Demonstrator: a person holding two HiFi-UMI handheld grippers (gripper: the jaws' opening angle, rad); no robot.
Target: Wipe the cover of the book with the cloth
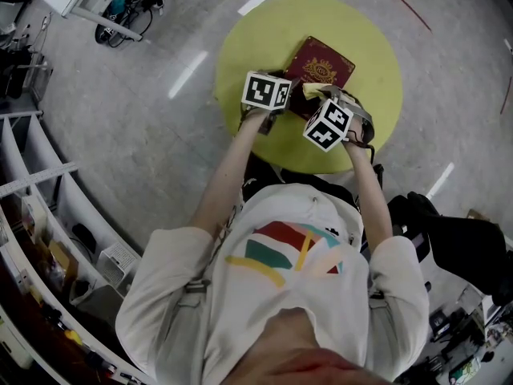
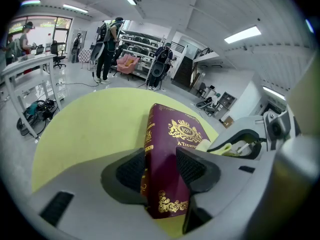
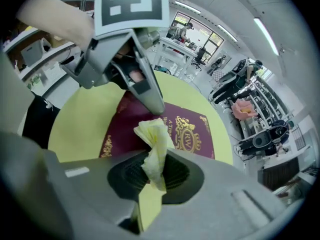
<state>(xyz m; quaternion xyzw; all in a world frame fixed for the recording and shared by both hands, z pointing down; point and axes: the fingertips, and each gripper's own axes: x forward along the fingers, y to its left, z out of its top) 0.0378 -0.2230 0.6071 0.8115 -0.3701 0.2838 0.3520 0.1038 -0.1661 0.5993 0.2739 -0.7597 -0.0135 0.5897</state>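
Round yellow table [image 1: 240, 54], with the book [image 1: 327, 64] lying flat a bit past its middle on the far side. The left gripper [image 2: 161, 170] has its jaws spread wide and clamped on the book's near end, pinning it. The right gripper [image 3: 157, 174] is pinched tight on a bunched yellow cloth [image 3: 152, 144] hanging over the cover [image 3: 187, 134], just beside the left one. My worry: only a thin fold is held, so dragging could pull it free. The grippers are also crowded, so a sideways stroke could knock them together and skew the book.
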